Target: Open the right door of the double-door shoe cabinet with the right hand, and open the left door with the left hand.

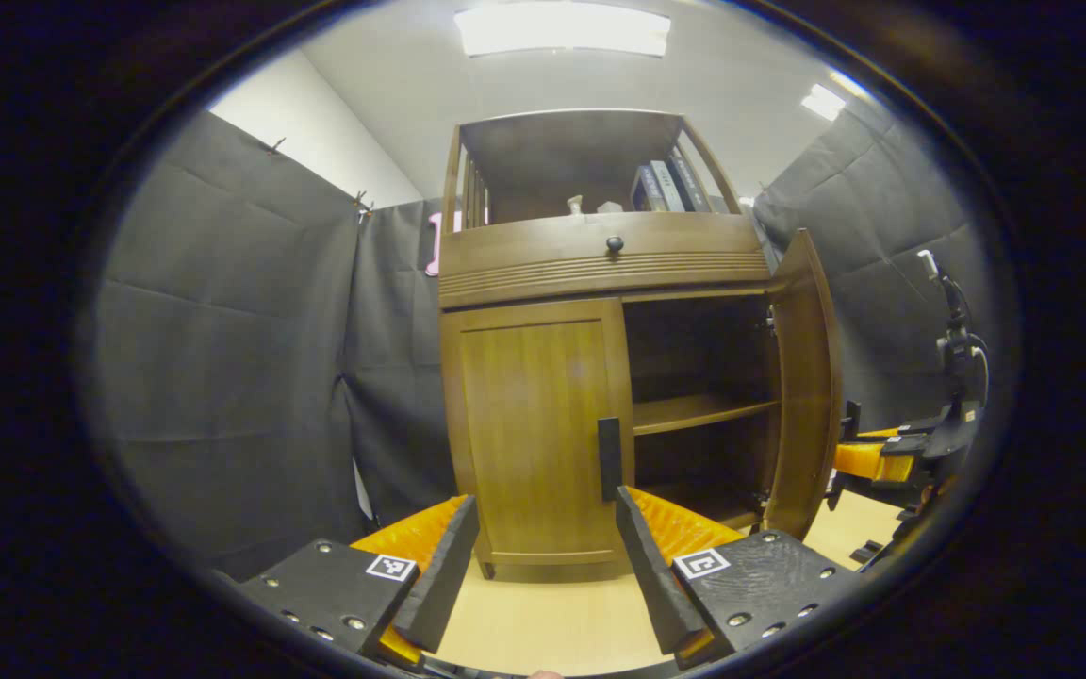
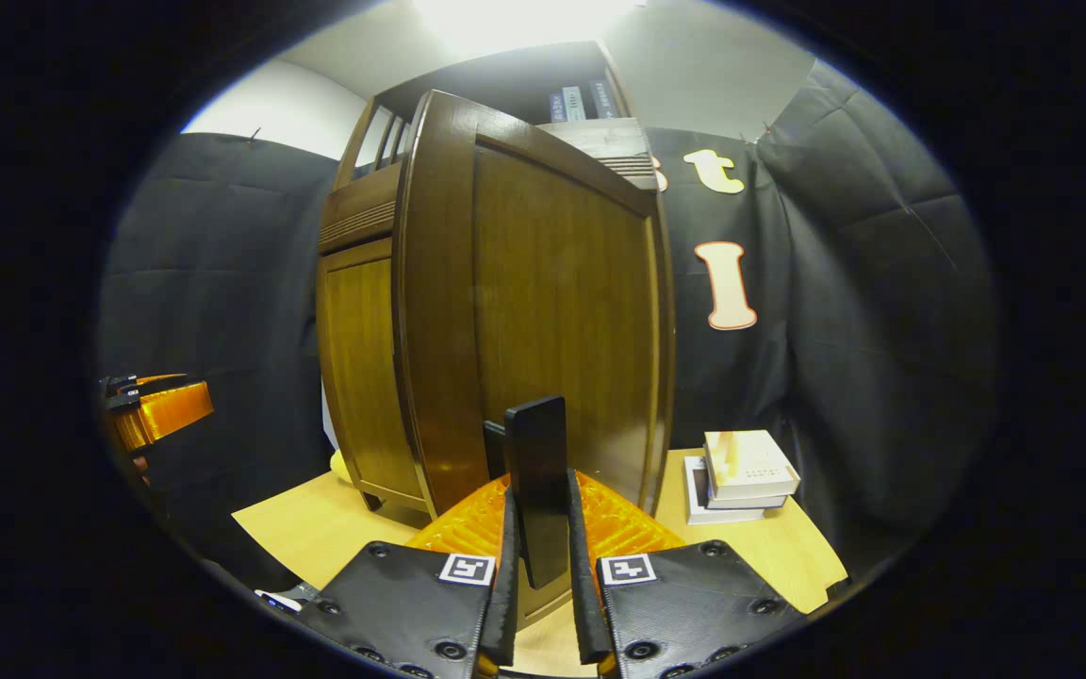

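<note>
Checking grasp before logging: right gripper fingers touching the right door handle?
Touching. In the right gripper view, both fingers press the sides of the black handle on the open right door, no gap visible.

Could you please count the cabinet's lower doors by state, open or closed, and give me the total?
Open brown wooden doors: 1, the right door, swung outward, with the right gripper shut on its flat black handle.
Closed brown wooden doors: 1, the left door, with the open left gripper in front of it.
Total: 2
</note>
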`<act>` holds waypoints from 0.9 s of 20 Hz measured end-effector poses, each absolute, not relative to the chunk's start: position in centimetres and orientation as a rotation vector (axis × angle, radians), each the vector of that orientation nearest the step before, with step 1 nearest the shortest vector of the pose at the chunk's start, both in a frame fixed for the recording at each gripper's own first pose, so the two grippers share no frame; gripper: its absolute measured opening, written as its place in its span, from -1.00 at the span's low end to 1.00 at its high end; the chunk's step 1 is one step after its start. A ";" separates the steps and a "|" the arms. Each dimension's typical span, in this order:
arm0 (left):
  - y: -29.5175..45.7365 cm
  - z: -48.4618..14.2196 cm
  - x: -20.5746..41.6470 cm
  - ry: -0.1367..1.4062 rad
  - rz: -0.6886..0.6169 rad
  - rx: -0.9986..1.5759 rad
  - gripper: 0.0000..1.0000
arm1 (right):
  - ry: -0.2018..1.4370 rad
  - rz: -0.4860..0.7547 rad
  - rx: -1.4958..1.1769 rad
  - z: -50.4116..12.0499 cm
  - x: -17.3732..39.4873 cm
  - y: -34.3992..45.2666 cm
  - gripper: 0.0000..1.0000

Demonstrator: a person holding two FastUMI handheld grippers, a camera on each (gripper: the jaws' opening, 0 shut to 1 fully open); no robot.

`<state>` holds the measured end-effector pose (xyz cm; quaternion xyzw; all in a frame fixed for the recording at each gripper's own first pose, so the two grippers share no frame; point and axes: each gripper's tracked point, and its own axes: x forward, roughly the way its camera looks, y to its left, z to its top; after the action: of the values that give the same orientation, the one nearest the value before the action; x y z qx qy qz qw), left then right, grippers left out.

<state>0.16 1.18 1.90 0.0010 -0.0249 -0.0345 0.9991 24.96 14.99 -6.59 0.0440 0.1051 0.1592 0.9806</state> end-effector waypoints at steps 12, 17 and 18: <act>0.6 1.9 0.3 -0.046 -0.135 0.016 0.67 | 0.245 0.165 0.115 -3.3 25.0 10.3 -0.59; 0.4 1.8 0.3 -0.048 -0.158 0.027 0.70 | 0.242 0.124 0.108 -3.4 25.0 8.0 -0.77; 0.4 1.8 0.3 -0.048 -0.166 0.028 0.67 | 0.245 0.118 0.108 -3.3 24.6 8.0 -0.41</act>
<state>0.33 0.38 1.82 0.0139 -0.0242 -0.0827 0.9962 24.56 7.98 -3.31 0.0537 0.1220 0.0589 0.9893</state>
